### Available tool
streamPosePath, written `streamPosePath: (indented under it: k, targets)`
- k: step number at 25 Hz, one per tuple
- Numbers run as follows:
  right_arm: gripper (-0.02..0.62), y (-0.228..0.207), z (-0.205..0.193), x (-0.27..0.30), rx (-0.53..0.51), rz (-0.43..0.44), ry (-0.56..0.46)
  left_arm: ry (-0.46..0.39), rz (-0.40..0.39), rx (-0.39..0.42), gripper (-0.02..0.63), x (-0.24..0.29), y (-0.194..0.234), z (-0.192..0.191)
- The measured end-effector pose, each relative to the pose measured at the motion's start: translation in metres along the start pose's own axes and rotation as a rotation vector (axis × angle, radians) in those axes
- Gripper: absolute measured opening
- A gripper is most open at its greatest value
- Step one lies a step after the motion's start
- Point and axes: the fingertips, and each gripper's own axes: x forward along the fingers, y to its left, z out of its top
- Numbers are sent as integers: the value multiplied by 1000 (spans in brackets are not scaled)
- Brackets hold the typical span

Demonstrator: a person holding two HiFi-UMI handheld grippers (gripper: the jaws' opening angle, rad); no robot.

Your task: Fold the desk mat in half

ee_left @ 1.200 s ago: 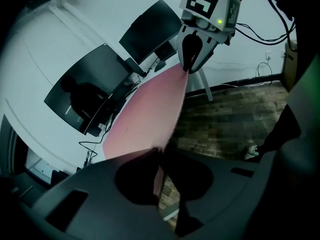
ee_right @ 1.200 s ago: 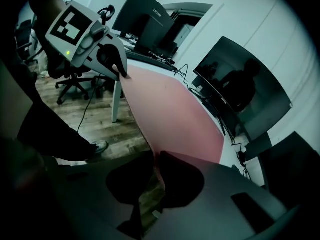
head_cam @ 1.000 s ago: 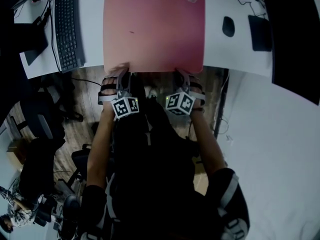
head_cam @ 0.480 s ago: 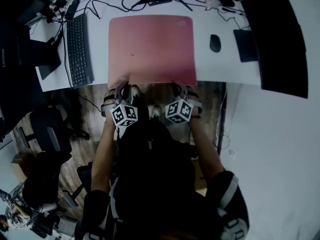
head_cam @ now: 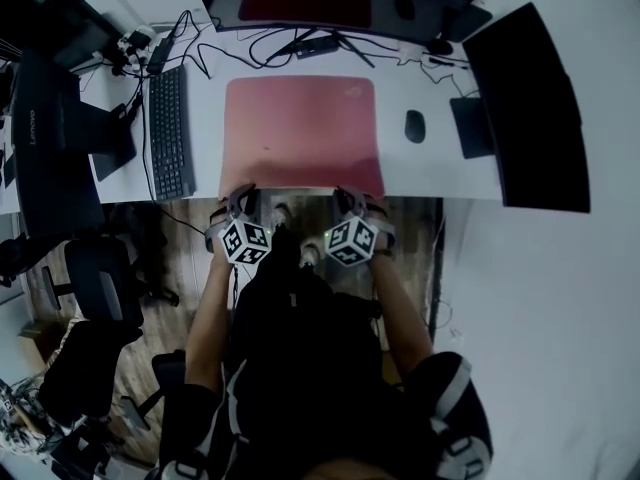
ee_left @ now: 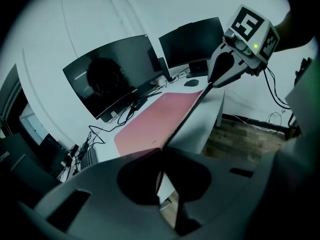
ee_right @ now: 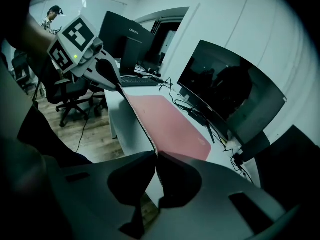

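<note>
Lifting the desk mat's [head_cam: 300,128] near edge higher, left gripper [head_cam: 240,194] and just-tightening right gripper [head_cam: 346,195] both pinch it, starting the fold.

The head view looks steeply down from high over the desk [head_cam: 410,173], far enough back to take in the whole mat [head_cam: 300,133], the left gripper [head_cam: 240,194] and the right gripper [head_cam: 345,196]. The left gripper view sits low and close at the mat's near edge, facing along it toward the right gripper and the monitors [ee_left: 115,69]. The right gripper view mirrors it, facing the left gripper and the keyboard [ee_right: 137,82]. All three share the mat.
</note>
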Motion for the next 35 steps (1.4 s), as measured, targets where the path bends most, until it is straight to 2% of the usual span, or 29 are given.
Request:
streamPosePath:
  k: [5, 10, 14, 18, 23, 35]
  targets:
    - [21, -12, 11, -1, 23, 5, 15, 1, -53, -45, 20, -1, 14, 11]
    - [20, -30, 20, -3, 39, 27, 35, -12, -121, -15, 20, -2, 25, 28]
    - [20, -41, 32, -4, 49, 16, 59, -20, -168, 14, 20, -6, 36, 35]
    - [20, -55, 47, -6, 74, -4, 59, -45, -202, 7, 20, -9, 49, 44]
    - [20, -71, 65, -8, 87, -43, 51, -86, -206, 30, 20, -6, 68, 56]
    - [20, -113, 90, 15, 123, -72, 20, -120, -187, 53, 20, 24, 111, 85]
